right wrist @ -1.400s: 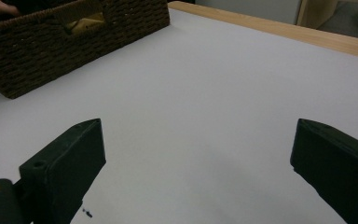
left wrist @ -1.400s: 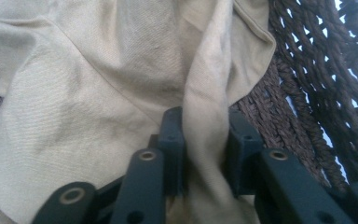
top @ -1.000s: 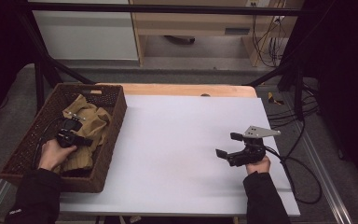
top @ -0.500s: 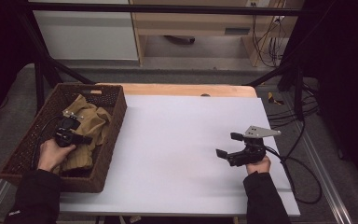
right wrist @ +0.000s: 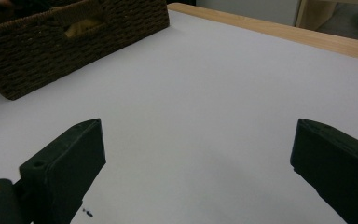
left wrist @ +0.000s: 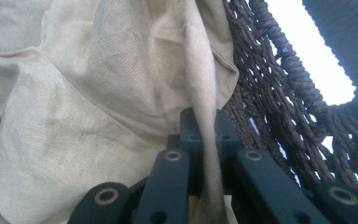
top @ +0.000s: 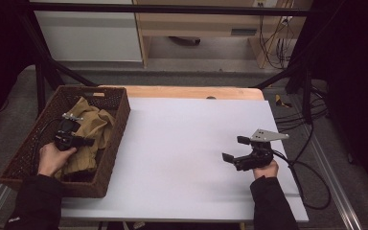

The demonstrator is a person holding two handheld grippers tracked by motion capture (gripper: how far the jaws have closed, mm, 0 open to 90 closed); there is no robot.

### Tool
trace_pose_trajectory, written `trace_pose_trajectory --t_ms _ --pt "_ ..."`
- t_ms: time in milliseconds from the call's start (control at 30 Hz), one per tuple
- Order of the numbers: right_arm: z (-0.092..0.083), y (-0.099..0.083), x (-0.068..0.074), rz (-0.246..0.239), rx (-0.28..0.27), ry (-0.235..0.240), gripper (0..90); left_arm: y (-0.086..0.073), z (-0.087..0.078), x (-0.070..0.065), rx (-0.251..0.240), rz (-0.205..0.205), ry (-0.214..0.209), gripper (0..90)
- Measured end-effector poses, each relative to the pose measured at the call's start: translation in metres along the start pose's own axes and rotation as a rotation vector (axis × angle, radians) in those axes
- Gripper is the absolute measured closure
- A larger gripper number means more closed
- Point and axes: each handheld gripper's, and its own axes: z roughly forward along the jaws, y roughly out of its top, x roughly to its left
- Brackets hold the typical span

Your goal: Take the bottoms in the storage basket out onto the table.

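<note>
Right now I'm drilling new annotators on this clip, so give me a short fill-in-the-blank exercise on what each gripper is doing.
1. The left gripper is shut on a fold of the tan ____.
2. That cloth lies inside the woven ____.
3. The right gripper has its jaws ____, holding nothing.
4. Under it lies the white ____.

Missing words: cloth; basket; open; table
</note>
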Motion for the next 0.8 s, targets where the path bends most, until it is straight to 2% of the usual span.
trace_pose_trajectory --t_ms 200,600,800 --pt "0.0 0.0 0.0 0.004 -0.001 0.0 3.7 0.001 -0.005 0.0 -0.034 -0.003 0.006 86.3" --pt "0.0 0.0 0.0 0.005 -0.003 0.0 3.7 0.007 -0.017 -0.003 -0.057 0.017 0.024 86.5" --pt "0.0 0.0 0.0 0.004 -0.001 -0.002 3.7 0.01 -0.029 -0.004 -0.082 0.016 0.011 86.5"
